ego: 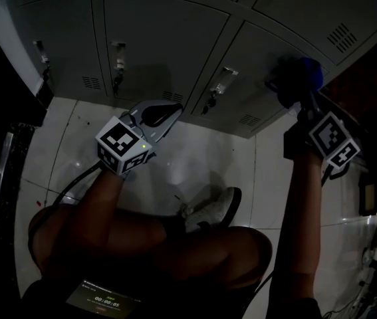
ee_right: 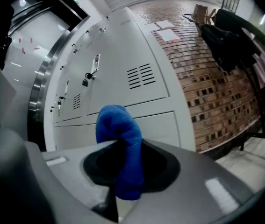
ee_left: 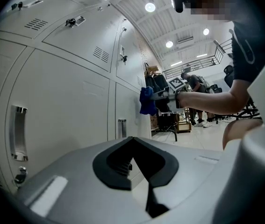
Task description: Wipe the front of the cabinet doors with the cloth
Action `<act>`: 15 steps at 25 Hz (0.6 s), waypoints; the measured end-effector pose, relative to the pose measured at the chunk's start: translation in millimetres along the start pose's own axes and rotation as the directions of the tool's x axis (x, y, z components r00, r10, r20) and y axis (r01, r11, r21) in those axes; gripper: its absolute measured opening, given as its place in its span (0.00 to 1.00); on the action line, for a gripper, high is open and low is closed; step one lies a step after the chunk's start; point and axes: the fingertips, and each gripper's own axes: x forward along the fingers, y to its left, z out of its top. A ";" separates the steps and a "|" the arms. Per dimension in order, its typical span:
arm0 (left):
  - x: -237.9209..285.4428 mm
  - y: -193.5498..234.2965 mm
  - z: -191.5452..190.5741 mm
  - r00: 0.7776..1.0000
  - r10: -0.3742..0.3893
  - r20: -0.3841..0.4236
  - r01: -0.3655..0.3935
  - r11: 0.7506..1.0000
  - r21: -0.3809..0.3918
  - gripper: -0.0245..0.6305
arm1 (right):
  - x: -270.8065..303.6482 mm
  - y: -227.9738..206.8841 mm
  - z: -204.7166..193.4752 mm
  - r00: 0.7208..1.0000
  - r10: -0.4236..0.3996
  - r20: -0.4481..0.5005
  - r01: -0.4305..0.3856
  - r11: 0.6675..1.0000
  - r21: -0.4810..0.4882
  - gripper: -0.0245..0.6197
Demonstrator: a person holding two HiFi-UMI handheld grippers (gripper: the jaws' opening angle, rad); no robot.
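Grey metal cabinet doors (ego: pixel 168 38) run along the top of the head view. A bunched blue cloth (ego: pixel 306 77) is pressed against a door at the right, with my right gripper (ego: pixel 299 100) shut on it. In the right gripper view the cloth (ee_right: pixel 121 148) sticks out between the jaws, in front of a lower door (ee_right: pixel 155 125). My left gripper (ego: pixel 169 113) hovers over the floor in front of the middle doors, jaws shut with nothing in them. The left gripper view looks past my left gripper (ee_left: pixel 132 139) along the doors (ee_left: pixel 62 101) to the cloth (ee_left: pixel 146 100) and my right gripper (ee_left: pixel 164 94).
Handles and padlocks (ego: pixel 118 65) stick out from the doors. The person's bent legs and a white shoe (ego: pixel 213 208) are over the white tiled floor (ego: pixel 208 151). A lit screen (ego: pixel 102 302) sits at the bottom. A brick wall (ee_right: pixel 207 78) and hanging clothes (ee_right: pixel 235 41) lie right of the cabinets.
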 end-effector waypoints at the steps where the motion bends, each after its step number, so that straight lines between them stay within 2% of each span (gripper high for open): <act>1: -0.2 0.1 -0.3 1.000 0.000 -0.001 0.000 1.000 0.002 0.05 | 4.5 14.7 -5.7 1.000 0.030 -0.006 -0.030 1.000 0.001 0.16; 7: -1.1 2.7 3.1 1.000 0.008 -0.002 -0.008 1.000 0.004 0.04 | 40.3 86.7 -58.9 0.983 0.157 -0.098 -0.158 0.987 -0.005 0.16; 15: -2.4 6.6 4.3 1.000 0.012 0.005 -0.012 1.000 0.012 0.05 | 82.3 126.1 -90.1 0.972 0.193 -0.137 -0.194 0.981 0.006 0.16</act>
